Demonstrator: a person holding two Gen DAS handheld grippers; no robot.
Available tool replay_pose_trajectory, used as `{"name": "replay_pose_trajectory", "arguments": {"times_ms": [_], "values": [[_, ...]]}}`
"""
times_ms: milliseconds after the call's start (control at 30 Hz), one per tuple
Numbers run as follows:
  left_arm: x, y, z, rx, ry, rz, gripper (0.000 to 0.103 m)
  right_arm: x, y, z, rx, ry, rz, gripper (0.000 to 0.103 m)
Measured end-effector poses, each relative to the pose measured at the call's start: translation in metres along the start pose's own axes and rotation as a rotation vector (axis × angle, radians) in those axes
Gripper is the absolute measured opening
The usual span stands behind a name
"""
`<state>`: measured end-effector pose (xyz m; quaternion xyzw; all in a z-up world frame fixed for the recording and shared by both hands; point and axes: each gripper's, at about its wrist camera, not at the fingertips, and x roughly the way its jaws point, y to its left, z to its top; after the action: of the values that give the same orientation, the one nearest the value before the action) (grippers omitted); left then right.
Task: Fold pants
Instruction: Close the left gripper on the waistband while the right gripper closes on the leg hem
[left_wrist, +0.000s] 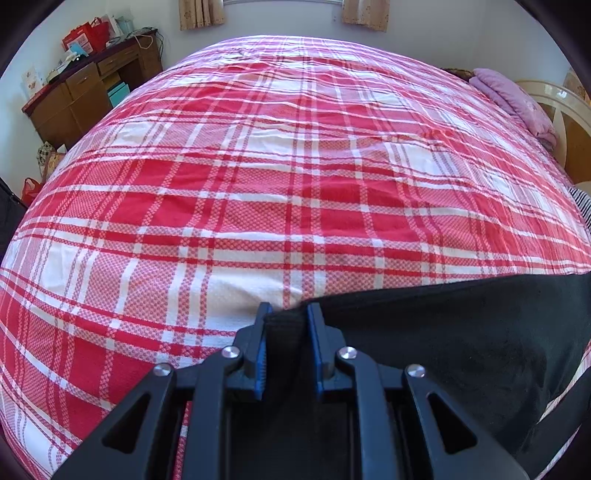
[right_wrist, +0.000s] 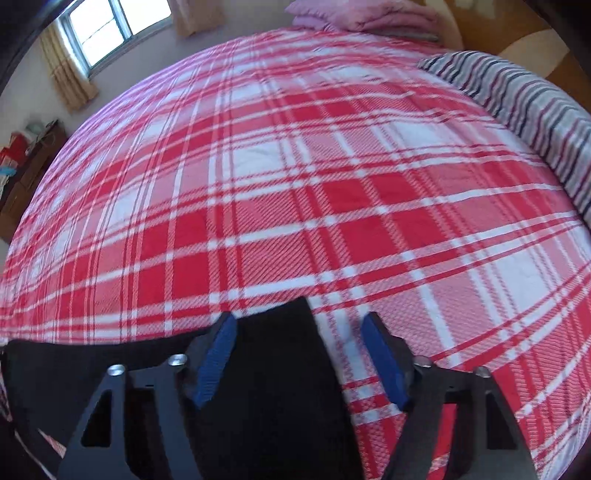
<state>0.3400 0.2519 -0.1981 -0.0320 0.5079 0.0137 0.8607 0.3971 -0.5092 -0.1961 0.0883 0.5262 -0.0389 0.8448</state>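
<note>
The left gripper (left_wrist: 287, 314) is clamped on an edge of the black pants (left_wrist: 443, 332), which lie along the near side of the plaid bedspread (left_wrist: 258, 166). The right gripper (right_wrist: 299, 321) hangs with fingers spread (nothing pinched) over another corner of the pants (right_wrist: 277, 369).

The black, soft-fabric pants (left_wrist: 443, 332) are lying flat along the near edge of the red-and-white plaid bed (left_wrist: 295, 166), one corner lifting slightly.
</note>
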Motion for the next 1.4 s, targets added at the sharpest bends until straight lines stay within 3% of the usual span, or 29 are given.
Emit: {"name": "replay_pose_trajectory", "arguments": {"times_ms": [33,100,200,367,533,667,900,1100,1400], "values": [[0.000,-0.001,0.000,0.009,0.000,0.003,0.020,0.000,0.004,-0.001,-0.031,-0.001,-0.022,0.055],[0.001,-0.003,0.000,0.035,-0.005,0.011,0.020,-0.001,0.009,-0.001,-0.061,-0.003,-0.021,0.023],[0.001,-0.008,0.001,0.083,-0.007,0.030,0.016,-0.009,0.015,0.001,-0.060,-0.026,-0.032,0.006],[-0.015,-0.006,0.001,0.087,-0.051,0.017,0.015,-0.054,0.026,-0.005,-0.080,-0.145,-0.025,0.005],[-0.049,0.015,-0.004,-0.001,-0.160,-0.110,0.015,-0.107,0.027,-0.017,-0.094,-0.264,-0.013,0.005],[-0.069,0.024,-0.013,-0.033,-0.227,-0.168,0.015,-0.149,0.023,-0.034,-0.106,-0.369,0.029,0.005],[-0.108,0.029,-0.037,-0.040,-0.337,-0.236,0.014,-0.200,0.007,-0.095,-0.116,-0.499,0.110,0.004],[-0.128,0.043,-0.078,-0.042,-0.399,-0.294,0.014,-0.217,-0.018,-0.155,-0.081,-0.528,0.147,0.004],[-0.124,0.059,-0.151,-0.019,-0.417,-0.359,0.014,-0.203,-0.045,-0.227,-0.053,-0.444,0.149,0.004]]}}
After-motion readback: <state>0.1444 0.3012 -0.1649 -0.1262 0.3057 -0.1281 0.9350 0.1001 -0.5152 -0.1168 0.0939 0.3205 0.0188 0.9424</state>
